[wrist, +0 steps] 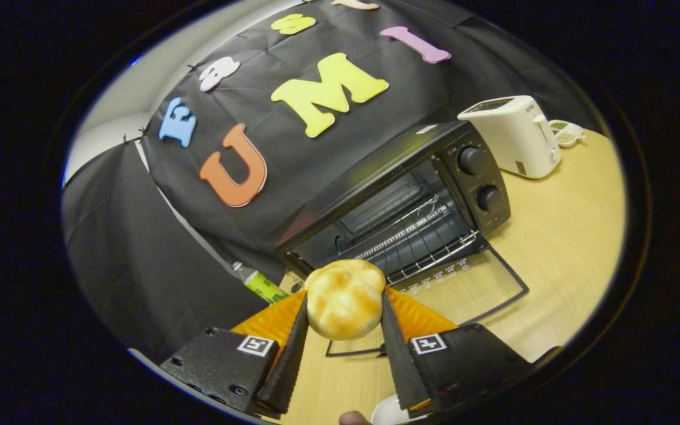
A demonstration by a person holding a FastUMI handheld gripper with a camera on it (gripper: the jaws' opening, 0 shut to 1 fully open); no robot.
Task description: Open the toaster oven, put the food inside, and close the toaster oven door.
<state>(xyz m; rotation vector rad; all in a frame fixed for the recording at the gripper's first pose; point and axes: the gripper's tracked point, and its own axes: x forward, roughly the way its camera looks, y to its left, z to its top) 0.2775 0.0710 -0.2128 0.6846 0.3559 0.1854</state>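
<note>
Holding: the gripper (345,307) pinched a bread roll (345,299) between its two fingers (288,348), one pressed against each side of it.
Cloth wall: a black cloth (139,254) hung at the left and ran behind the toaster oven, close against its back.
Green object: a small green-and-white thing (262,284) lay at the foot of the cloth, just left of the toaster oven's near corner; too small to tell what it was.
Bread roll: round, pale and browned on top, raised off the table and just in front of the open toaster oven's mouth.
Toaster oven: the black toaster oven (375,177) stood on the wooden table (564,248) straight beyond the roll, its glass door (464,289) folded down flat toward the fingers.
Rack: a wire rack (417,239) sat inside the oven's cavity, bare.
Knobs: two round knobs (472,159) sat one above the other on the oven's right-hand panel.
Toaster: a white pop-up toaster (514,137) stood on the table just right of and behind the oven.
Dish: a small white dish (566,133) rested beside the toaster's far side, partly hidden by it.
Near edge: a white rounded rim (386,412) showed below the right finger, cut off from sight.
</note>
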